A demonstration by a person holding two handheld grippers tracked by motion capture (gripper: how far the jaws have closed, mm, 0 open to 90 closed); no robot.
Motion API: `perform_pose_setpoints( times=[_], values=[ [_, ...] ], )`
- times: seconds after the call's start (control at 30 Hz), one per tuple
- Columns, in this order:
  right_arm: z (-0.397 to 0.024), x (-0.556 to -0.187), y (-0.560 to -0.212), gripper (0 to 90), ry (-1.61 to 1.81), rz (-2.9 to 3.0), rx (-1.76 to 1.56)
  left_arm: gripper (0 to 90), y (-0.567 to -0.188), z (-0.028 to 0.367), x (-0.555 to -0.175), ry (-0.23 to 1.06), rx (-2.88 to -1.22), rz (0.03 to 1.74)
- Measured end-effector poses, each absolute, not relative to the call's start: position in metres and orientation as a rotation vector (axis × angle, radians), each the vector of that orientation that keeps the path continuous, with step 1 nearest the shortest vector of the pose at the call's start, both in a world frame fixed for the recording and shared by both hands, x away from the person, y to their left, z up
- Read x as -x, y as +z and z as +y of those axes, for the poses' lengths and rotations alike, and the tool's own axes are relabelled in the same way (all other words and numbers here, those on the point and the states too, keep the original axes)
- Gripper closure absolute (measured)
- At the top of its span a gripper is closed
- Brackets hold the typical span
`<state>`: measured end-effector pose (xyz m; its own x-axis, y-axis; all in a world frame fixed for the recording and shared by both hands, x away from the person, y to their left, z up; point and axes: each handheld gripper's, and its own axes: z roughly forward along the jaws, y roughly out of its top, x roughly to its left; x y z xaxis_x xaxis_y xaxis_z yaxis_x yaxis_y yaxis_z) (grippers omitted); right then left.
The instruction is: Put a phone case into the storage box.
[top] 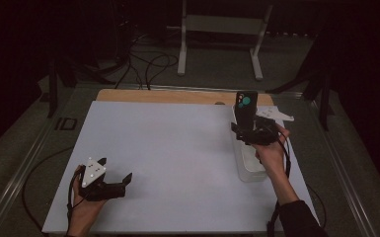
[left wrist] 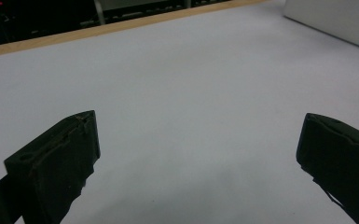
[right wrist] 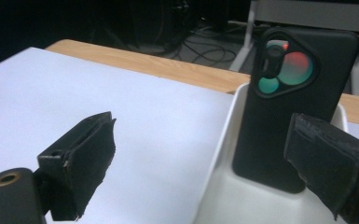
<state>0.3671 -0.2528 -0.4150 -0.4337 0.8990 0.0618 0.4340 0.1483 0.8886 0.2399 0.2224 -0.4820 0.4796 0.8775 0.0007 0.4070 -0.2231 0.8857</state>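
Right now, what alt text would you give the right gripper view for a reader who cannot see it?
A black phone stands upright in a white tray, its camera cluster facing the viewer. The right gripper is open, one of its fingers over the white table and the other in front of the phone's lower right.

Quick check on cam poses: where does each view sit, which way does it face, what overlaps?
High view: above the person's side, facing forward and down on the white table; forearms, left hand-held gripper, right hand-held gripper.
Left gripper view: on the left hand-held gripper, looking across bare table; own open jaws.
Right gripper view: on the right one, facing the black phone upright in the white tray; own jaws.
Shared: high and right views show phone and tray.
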Motion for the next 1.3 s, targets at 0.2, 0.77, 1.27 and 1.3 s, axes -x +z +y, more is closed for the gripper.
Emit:
perform_pose_setpoints(
  times=[0.2, 0.77, 1.27, 1.3],
  values=[
    [-0.253, -0.353, -0.419, 8.6, 1.260, 1.943, -1.231, 0.0, -0.480, 0.223, -0.239, 0.645, -1.806, 1.067],
    [-0.253, -0.295, -0.437, 8.6, 1.360, 1.965, -1.059, 0.0, -0.473, 0.225, -0.235, 0.651, -1.763, 1.010],
    [-0.265, -0.262, -0.461, 8.6, 1.434, 1.914, -1.028, 0.0, -0.470, 0.226, -0.233, 0.658, -1.724, 0.972],
    [-0.265, -0.260, -0.462, 8.6, 1.431, 1.917, -1.022, 0.0, -0.469, 0.226, -0.233, 0.658, -1.723, 0.968]
  ],
)
